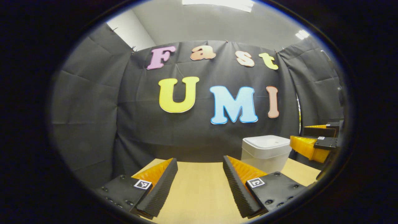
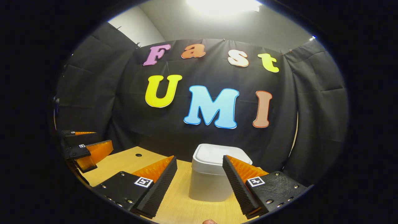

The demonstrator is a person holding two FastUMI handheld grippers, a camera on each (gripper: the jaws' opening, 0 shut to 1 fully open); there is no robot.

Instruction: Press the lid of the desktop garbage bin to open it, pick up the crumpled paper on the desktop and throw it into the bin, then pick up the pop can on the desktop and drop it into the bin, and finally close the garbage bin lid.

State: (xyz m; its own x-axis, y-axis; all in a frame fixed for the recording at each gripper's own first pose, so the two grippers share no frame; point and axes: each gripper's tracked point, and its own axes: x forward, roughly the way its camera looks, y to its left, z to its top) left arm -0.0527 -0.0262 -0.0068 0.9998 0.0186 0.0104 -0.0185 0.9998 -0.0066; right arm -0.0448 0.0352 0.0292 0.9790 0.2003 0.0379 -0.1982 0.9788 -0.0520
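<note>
- Garbage bin (image 2: 209,174), lid shut, is seen on the table (image 2: 124,161) at lower centre of the right gripper view, just beyond the right gripper (image 2: 199,180), whose fingers are spread, empty.
- In the left gripper view the bin sits lower right of the left gripper (image 1: 200,183), likewise spread and empty.

Both gripper views face the booth wall, sharing the bin (image 1: 266,152) (image 2: 211,177) and table (image 1: 199,189) (image 2: 124,161).
</note>
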